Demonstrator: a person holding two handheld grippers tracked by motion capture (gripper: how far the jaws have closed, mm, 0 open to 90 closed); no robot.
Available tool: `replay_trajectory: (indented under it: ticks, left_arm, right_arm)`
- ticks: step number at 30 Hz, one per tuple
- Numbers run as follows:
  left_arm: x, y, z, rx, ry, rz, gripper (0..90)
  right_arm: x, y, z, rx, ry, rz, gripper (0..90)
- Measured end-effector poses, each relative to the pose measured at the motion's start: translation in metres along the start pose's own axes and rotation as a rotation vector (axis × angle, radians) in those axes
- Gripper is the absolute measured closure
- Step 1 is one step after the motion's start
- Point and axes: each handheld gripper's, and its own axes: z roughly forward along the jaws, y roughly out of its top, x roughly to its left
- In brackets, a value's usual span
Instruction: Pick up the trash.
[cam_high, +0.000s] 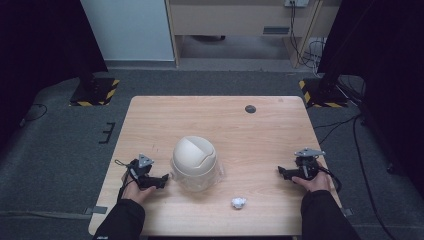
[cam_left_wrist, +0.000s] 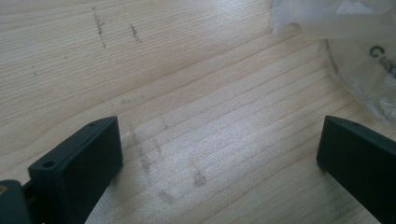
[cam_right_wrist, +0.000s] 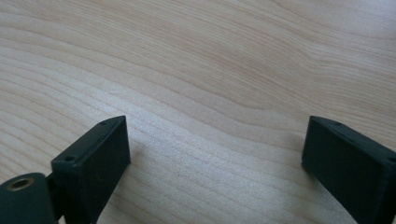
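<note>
2 grippers rest low on a wooden table (cam_high: 260, 125), 1 at each side of a beige domed bin (cam_high: 194, 159) with a clear liner (its plastic edge shows at the far right of the left gripper view). Left gripper (cam_high: 161, 179) sits just left of the bin, jaws spread wide, holding nothing. Right gripper (cam_high: 282, 172), well apart at right, is likewise wide and empty. A crumpled white wad (cam_high: 238, 202) lies near the front edge.
</note>
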Motion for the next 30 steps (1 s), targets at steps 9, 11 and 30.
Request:
replay_trajectory:
  ticks: [9, 11, 30]
  left_arm:
    - [0.0, 0.0, 0.0, 0.0, -0.001, 0.003, 0.0]
    - [0.0, 0.0, 0.0, 0.0, -0.001, 0.003, 0.0]
    - [0.0, 0.0, 0.0, 0.0, -0.002, 0.003, 0.0]
  right_arm:
    - [0.0, 0.011, -0.009, -0.046, 0.057, -0.069, 17.2]
    - [0.001, 0.014, -0.011, -0.068, 0.067, -0.084, 16.9]
    - [-0.001, 0.034, -0.038, -0.208, 0.121, -0.069, 15.9]
